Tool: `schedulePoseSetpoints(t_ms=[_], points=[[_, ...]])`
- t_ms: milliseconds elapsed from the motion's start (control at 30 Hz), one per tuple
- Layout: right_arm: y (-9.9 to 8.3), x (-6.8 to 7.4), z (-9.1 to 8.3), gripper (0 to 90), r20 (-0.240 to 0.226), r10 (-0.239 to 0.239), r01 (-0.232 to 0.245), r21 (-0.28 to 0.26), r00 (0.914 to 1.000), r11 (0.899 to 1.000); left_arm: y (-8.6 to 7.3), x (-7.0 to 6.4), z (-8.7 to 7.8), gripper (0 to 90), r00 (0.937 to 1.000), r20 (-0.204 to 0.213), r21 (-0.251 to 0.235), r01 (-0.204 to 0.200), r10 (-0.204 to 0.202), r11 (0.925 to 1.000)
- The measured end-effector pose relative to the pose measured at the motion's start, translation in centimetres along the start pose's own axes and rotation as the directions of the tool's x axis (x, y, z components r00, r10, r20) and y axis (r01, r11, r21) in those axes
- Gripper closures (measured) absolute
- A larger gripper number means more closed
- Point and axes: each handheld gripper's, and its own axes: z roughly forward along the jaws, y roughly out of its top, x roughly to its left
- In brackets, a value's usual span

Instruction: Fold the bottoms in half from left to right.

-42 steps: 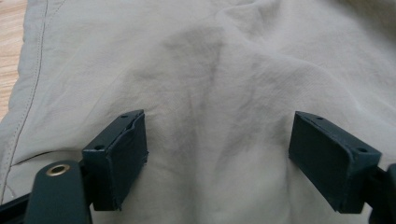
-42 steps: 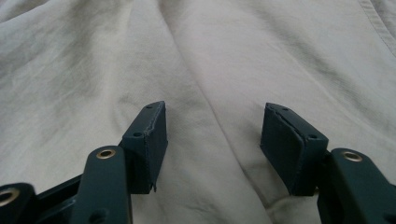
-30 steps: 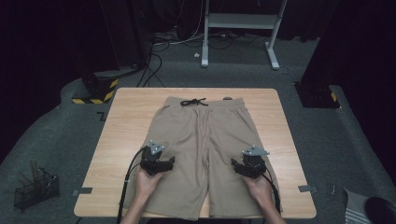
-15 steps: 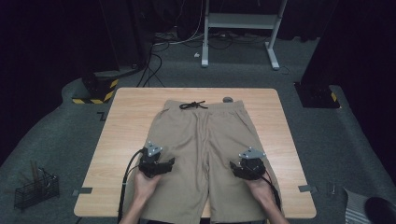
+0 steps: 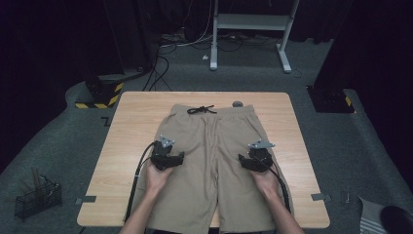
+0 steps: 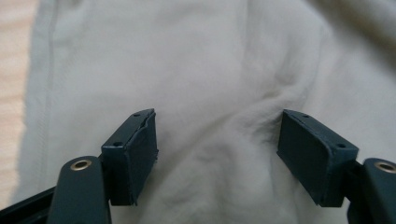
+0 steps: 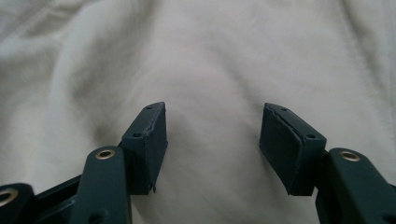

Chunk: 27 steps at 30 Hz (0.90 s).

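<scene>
Hovering over the left leg of the one pair of khaki shorts [image 5: 214, 161], spread flat on the wooden table [image 5: 131, 131], the left gripper [image 5: 181, 157] holds its jaws wide with nothing between them. The right gripper [image 5: 240, 159], second of two, gapes equally empty over the right leg. Seemingly the grasp comes next, each needing to pinch cloth before folding.

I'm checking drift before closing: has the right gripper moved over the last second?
Yes, slightly. The right gripper has edged inward toward the middle of the shorts, away from the table's right edge, jaws open over the fabric.
</scene>
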Motion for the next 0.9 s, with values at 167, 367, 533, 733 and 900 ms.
schedulePoseSetpoints(t_ms=[167, 367, 533, 733, 900], points=[[-0.5, 0.0, 0.1, 41.1, -0.011, 0.006, -0.006, -0.021, 0.9999, 1.000, -0.6, -0.1, 0.0, 28.0, 1.0000, -0.003, -0.038, -0.003, 0.003, 0.9993], [-0.9, 0.4, -0.2, 41.0, -0.009, 0.002, -0.002, -0.023, 1.0000, 1.000, -0.9, -0.3, -0.3, 27.6, 1.0000, -0.007, -0.037, -0.005, 0.005, 0.9993], [-1.5, 0.9, -0.9, 40.9, -0.004, 0.005, -0.005, -0.022, 1.0000, 1.000, -1.4, -0.6, -0.9, 27.5, 0.9998, -0.003, -0.034, -0.018, 0.018, 0.9993], [-2.3, 1.4, -1.7, 40.8, -0.017, -0.003, 0.003, -0.024, 0.9998, 1.000, -2.2, -1.0, -1.7, 27.4, 0.9997, 0.005, -0.039, -0.024, 0.025, 0.9990], [-2.9, 1.7, -2.3, 40.7, -0.024, -0.009, 0.009, -0.025, 0.9997, 1.000, -2.7, -1.3, -2.2, 25.8, 0.9999, -0.007, -0.036, -0.014, 0.014, 0.9993]])
